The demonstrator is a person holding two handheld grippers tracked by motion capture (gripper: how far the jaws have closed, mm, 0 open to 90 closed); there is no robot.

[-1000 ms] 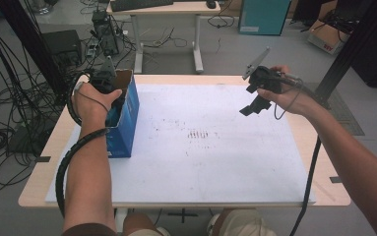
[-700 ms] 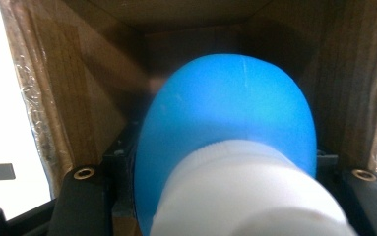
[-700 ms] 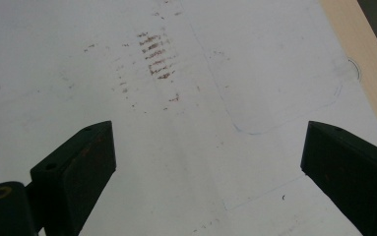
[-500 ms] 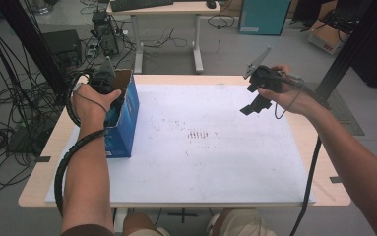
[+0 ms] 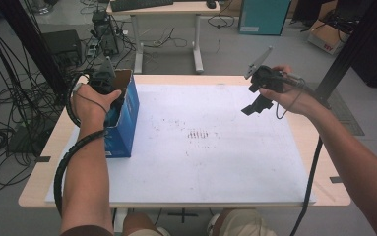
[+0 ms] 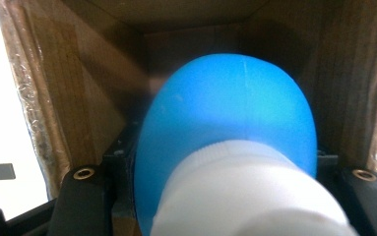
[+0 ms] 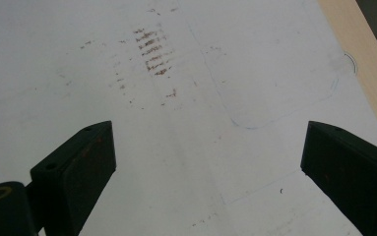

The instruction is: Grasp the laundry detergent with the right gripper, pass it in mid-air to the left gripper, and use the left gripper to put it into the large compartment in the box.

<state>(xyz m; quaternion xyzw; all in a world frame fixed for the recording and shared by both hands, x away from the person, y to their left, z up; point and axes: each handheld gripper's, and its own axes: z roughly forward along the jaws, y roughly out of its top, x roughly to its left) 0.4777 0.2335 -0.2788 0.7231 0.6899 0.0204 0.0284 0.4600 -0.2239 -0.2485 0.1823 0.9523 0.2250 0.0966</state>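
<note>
Currently left gripper (image 5: 108,91) sunk into open top of blue cardboard box (image 5: 127,123), jaws clamped on a blue plastic bottle with white screw cap (image 6: 230,147). Bottle sits directly ahead of the jaws, cap end toward the camera, body pointing into the box between brown inner walls (image 6: 43,98).

Handling guess: light, hollow plastic, smooth and rounded, so likely slippery; body may flex under squeeze. Best hold looks like just below the cap, at the shoulder, where ribbed cap edge stops slip. Cardboard walls close on both sides, little room to tilt.

Right gripper (image 5: 260,98) held up off the table, jaws wide apart, nothing between. Below and ahead of it: white sheet (image 7: 186,147) with brown smudge marks (image 7: 151,54).

View differences: left gripper view gives bottle and box interior, both hidden under the hand (image 5: 95,101) in high view. High view gives box outside, its spot near table's left edge (image 5: 53,147), both forearms. Right gripper view gives a faint pencilled outline (image 7: 274,98) on the sheet, too faint in high view.
</note>
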